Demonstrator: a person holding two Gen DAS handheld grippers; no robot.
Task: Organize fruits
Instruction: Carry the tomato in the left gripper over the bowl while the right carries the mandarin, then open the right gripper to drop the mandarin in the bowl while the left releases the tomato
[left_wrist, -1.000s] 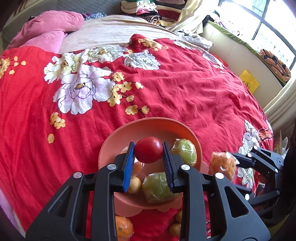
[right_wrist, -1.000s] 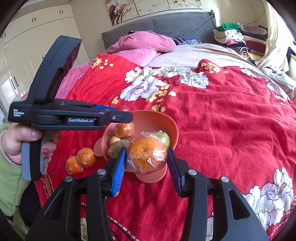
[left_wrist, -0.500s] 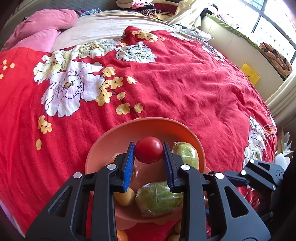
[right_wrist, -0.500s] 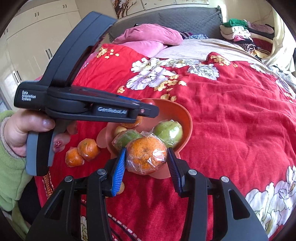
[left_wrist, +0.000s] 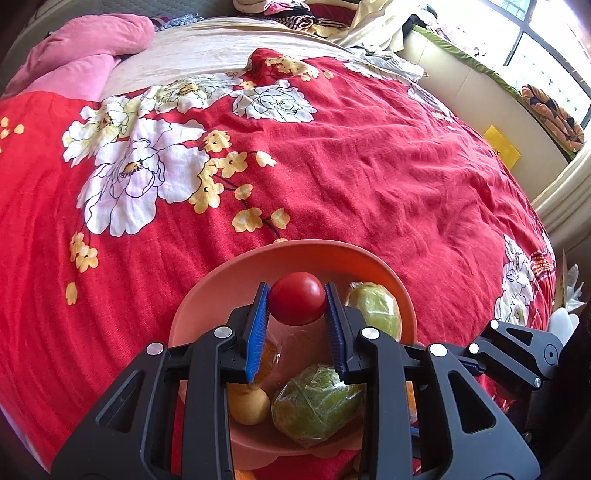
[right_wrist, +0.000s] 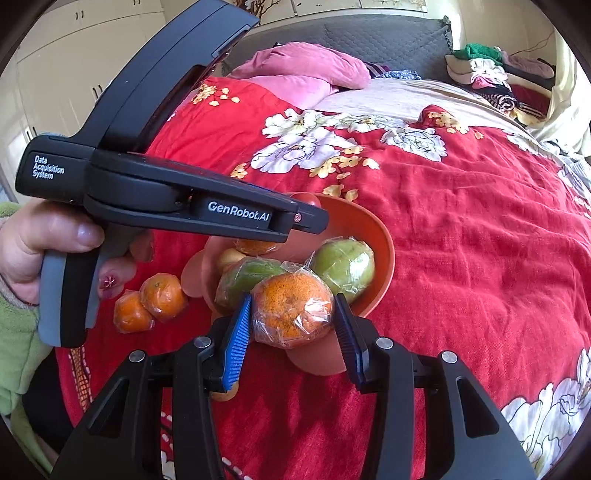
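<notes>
two grippers, each holding one fruit at an orange bowl on a red floral bedspread.

left wrist view: the left gripper (left_wrist: 296, 308) is closed on a red tomato (left_wrist: 296, 303), pinched between its blue pads above the orange bowl (left_wrist: 207, 295); below it lie two wrapped green fruits (left_wrist: 317, 404) and a small yellow fruit (left_wrist: 248, 406) inside the bowl, and only the front of the right gripper (left_wrist: 517, 350) shows at the right edge, its load hidden. right wrist view: the right gripper (right_wrist: 293, 325) clamps a plastic-wrapped orange (right_wrist: 293, 308) at the near rim of the bowl (right_wrist: 384, 254), its jaws set wider than the left pair; this view alone shows the left hand (right_wrist: 48, 251) on the left gripper's handle and two wrapped oranges (right_wrist: 149, 306) lying on the bedspread (right_wrist: 461, 229) just beside the bowl, while the tomato shows only as a sliver behind the left gripper's tip.
</notes>
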